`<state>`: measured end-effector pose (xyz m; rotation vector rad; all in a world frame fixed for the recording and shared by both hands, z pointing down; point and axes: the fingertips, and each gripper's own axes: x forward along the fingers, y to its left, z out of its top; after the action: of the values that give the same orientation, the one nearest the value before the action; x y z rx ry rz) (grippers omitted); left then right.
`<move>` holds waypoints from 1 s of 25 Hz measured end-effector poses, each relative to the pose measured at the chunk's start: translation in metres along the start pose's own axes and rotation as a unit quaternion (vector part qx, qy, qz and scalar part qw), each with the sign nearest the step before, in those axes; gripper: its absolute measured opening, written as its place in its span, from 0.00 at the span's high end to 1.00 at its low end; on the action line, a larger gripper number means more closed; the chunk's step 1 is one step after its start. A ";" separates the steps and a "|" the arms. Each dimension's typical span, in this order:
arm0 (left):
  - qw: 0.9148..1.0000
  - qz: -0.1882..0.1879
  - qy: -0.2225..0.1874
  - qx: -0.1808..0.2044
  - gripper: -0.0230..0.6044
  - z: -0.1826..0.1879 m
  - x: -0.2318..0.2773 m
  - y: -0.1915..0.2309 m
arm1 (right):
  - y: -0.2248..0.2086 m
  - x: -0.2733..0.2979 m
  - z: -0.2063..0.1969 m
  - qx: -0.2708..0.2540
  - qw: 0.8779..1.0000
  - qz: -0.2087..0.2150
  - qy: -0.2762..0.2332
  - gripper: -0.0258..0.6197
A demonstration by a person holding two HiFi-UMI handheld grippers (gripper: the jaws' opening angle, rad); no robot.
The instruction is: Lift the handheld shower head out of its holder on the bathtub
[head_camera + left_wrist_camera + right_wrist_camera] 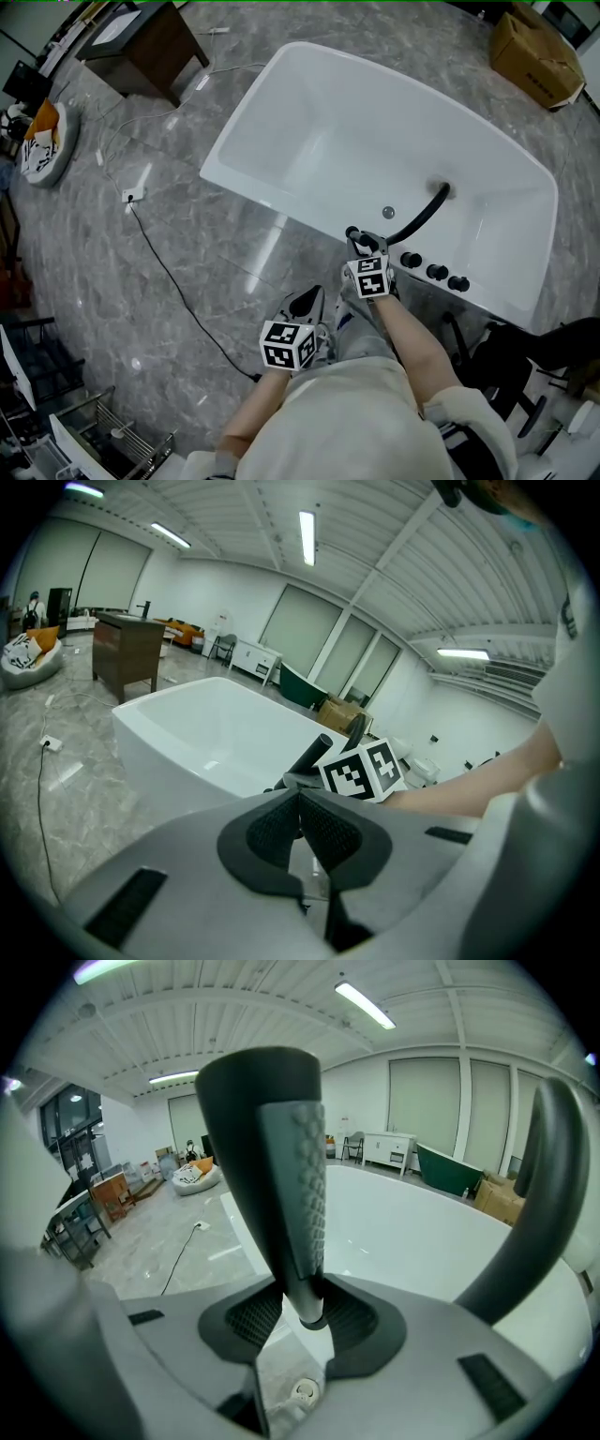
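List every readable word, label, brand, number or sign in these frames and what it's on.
No readable words, brands or numbers anywhere.
Cubes on left gripper and right gripper: black-and-white square patterns only, no letters.
Brown cardboard box: any print too small to read.
Black handheld shower head: no print visible.

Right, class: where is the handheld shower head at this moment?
The shower head is clamped in the right claw. In the head view it sits at the near rim of the bathtub, just left of the black knobs.

Right gripper (362,244) forward — clamped on shower head (298,1176), left gripper (305,301) shut
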<state>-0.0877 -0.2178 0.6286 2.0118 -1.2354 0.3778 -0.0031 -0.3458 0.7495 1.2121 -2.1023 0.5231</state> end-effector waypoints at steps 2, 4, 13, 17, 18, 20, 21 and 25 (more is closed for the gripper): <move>1.000 -0.003 -0.002 0.004 0.93 -0.002 -0.005 -0.004 | 0.001 -0.009 0.003 0.010 1.000 -0.004 -0.007 0.73; 1.000 -0.006 -0.004 0.007 0.93 -0.005 -0.011 -0.008 | 0.002 -0.019 0.005 0.013 1.000 -0.008 -0.016 0.73; 1.000 -0.012 -0.014 0.010 0.93 -0.020 -0.037 -0.020 | 0.005 -0.058 0.014 0.020 0.998 -0.027 -0.056 0.73; 1.000 -0.014 -0.018 0.016 0.93 -0.027 -0.047 -0.028 | 0.005 -0.082 0.016 0.029 0.996 -0.033 -0.079 0.73; 1.000 -0.015 -0.019 0.018 0.93 -0.028 -0.049 -0.029 | 0.006 -0.087 0.018 0.030 0.995 -0.035 -0.084 0.73; 0.999 -0.016 -0.022 0.022 0.93 -0.028 -0.055 -0.030 | 0.009 -0.097 0.021 0.030 0.995 -0.038 -0.092 0.73; 0.999 -0.016 -0.024 0.023 0.93 -0.029 -0.057 -0.032 | 0.010 -0.102 0.021 0.030 0.994 -0.038 -0.096 0.73; 0.999 -0.016 -0.035 0.027 0.93 -0.031 -0.067 -0.038 | 0.014 -0.124 0.023 0.030 0.992 -0.041 -0.115 0.73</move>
<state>-0.0844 -0.1427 0.5944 2.1029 -1.2465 0.3317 0.0222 -0.2772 0.6452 1.4460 -2.2291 0.4303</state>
